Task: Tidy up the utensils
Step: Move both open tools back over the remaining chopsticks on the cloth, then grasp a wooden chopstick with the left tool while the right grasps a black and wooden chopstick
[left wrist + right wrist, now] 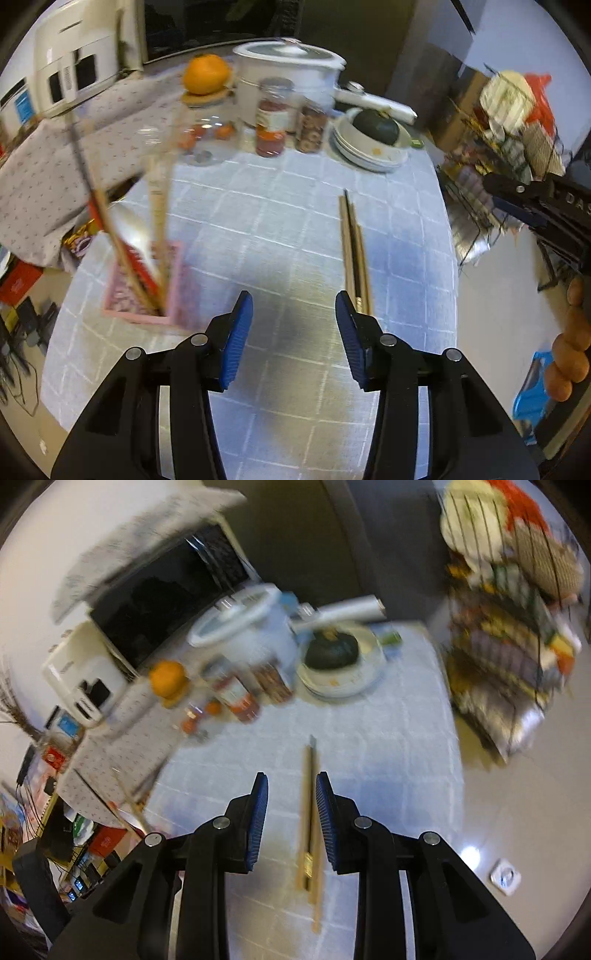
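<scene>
A pair of chopsticks lies lengthwise on the pale blue checked tablecloth. A pink square holder at the left has several chopsticks and a metal spoon standing in it. My left gripper is open and empty between the holder and the lying chopsticks. My right gripper is open above the lying chopsticks, which show in the gap between its blue pads without being touched. The right gripper also shows at the right edge of the left wrist view.
At the back of the table stand a white lidded pot, an orange on a glass jar, two spice jars and stacked plates with a dark round thing. A loaded wire rack stands past the table's right edge.
</scene>
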`<state>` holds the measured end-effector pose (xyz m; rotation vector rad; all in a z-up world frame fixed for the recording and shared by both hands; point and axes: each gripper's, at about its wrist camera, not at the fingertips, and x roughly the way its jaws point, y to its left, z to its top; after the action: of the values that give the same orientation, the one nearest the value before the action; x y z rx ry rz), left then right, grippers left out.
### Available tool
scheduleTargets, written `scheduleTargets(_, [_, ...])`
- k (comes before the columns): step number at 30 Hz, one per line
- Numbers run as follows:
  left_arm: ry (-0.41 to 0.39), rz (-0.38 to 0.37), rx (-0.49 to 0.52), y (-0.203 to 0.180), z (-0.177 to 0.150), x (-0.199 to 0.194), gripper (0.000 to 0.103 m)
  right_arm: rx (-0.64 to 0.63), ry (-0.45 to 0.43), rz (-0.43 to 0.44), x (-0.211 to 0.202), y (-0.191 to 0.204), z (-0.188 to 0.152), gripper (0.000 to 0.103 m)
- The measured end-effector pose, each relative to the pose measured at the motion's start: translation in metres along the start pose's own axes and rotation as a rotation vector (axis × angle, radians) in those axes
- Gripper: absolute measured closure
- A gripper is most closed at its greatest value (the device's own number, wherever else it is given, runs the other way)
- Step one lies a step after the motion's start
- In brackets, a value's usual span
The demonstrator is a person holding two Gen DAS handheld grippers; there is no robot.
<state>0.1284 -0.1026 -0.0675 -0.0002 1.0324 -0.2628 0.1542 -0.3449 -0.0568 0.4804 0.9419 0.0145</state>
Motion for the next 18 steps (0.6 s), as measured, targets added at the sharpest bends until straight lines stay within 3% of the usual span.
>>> scheduleTargets(3, [0.049, -0.036, 0.042, -0.021, 0.003, 0.024, 0.056, 0.034, 0.117, -0.033, 0.025, -0.019, -0.007, 0.074])
scheduleTargets(8, [0.151, -0.076, -0.012, -0.031, 0.014, 0.079, 0.056, 0.094, 0.251, -0.040, 0.057, -0.043, -0.016, 0.074])
scheduleTargets(18, [0.240, -0.118, -0.059, -0.035, 0.046, 0.161, 0.056, 0.182, 0.273, 0.010, 0.068, -0.057, -0.008, 0.074])
